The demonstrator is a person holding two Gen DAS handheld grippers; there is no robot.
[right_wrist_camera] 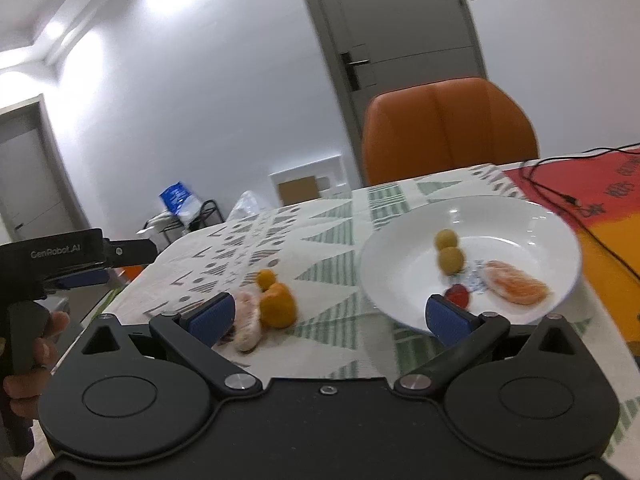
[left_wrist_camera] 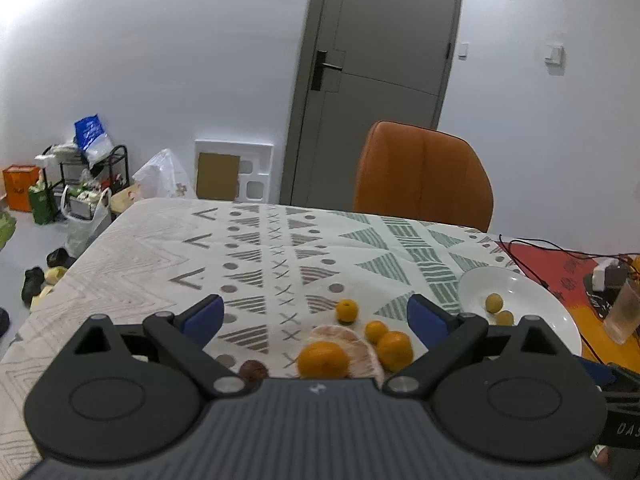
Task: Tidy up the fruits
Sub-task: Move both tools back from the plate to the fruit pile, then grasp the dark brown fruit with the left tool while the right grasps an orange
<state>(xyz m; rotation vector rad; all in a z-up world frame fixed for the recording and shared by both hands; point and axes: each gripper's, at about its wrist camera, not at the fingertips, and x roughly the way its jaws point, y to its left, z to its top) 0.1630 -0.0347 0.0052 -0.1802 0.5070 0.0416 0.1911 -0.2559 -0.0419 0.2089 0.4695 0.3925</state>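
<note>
Between the left gripper's [left_wrist_camera: 316, 318] spread fingers [left_wrist_camera: 204, 316], an orange [left_wrist_camera: 322, 360].

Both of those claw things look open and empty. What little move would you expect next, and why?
Probably the left gripper eases forward and down over the nearest orange. Its jaws are wide open, holding nothing, and that fruit sits on the tablecloth right between them, not yet in the white bowl, which already holds a few pieces. The right gripper is open too.

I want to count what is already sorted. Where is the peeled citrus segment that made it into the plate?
In the right wrist view the peeled segment lies inside the white plate, at its near right, beside a small red fruit.
</note>
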